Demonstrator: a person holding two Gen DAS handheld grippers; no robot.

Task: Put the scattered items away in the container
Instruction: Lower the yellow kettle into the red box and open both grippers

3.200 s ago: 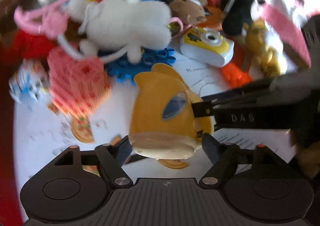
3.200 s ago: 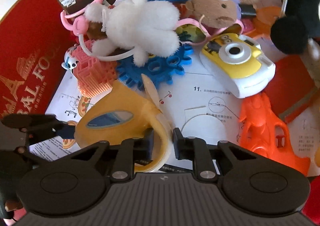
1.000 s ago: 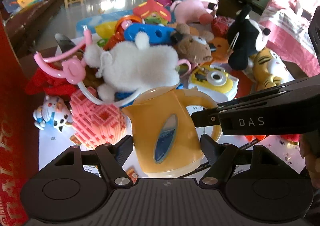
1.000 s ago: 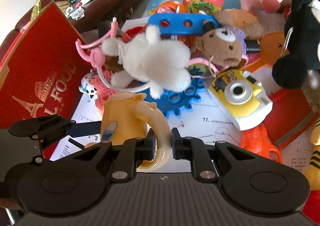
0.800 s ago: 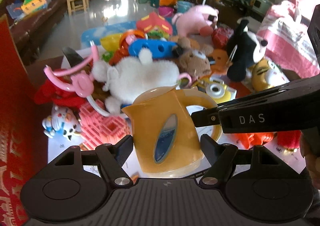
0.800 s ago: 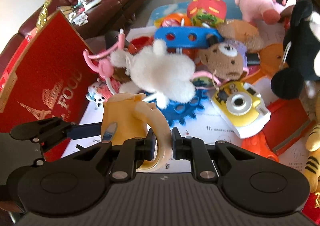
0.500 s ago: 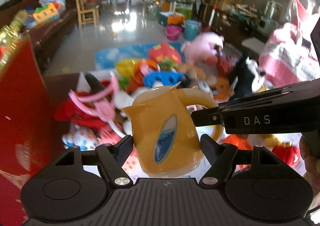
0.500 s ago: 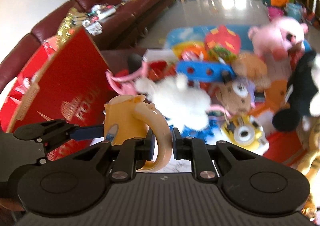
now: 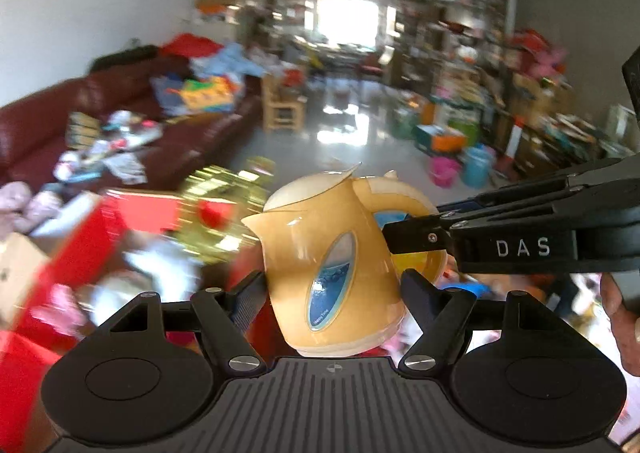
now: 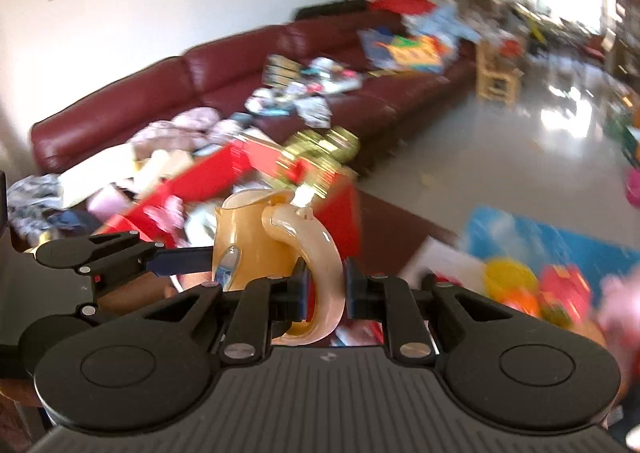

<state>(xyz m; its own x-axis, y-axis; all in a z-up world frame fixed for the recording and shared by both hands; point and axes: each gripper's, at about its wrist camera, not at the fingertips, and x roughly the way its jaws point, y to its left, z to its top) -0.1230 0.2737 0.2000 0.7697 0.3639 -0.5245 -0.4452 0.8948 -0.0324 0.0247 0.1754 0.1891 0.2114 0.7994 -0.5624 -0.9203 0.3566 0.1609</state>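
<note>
The yellow toy kettle [image 9: 332, 253] is held off the surface by both grippers at once, upright with a slight tilt, spout to the left in the left wrist view. The left gripper [image 9: 332, 285] has its jaws set wide against the two sides of the kettle's lower body, pads pressing on it, with the blue oval window facing the camera. The right gripper [image 10: 324, 285] has its jaws drawn narrow and clamped on the kettle's pale curved handle [image 10: 320, 253]; in the left wrist view this gripper reaches in from the right, its side marked "DAS", and part of a hand [image 9: 620, 317] shows at the right edge behind it. In the right wrist view the left gripper's fingers [image 10: 120, 253] come in from the left to meet the kettle body. Beyond and below the kettle stands the red box [image 10: 224, 173], open, with a gold-patterned flap [image 10: 320, 149] at its far side and blurred items inside; it lies to the left and behind the kettle in both views. A dark red sofa [image 10: 160, 93] strewn with clutter runs along the far left wall. To the right, low in the right wrist view, a blue mat [image 10: 560, 237] carries blurred colourful toys [image 10: 520, 281]. The background is motion-blurred; finer detail there cannot be told.
</note>
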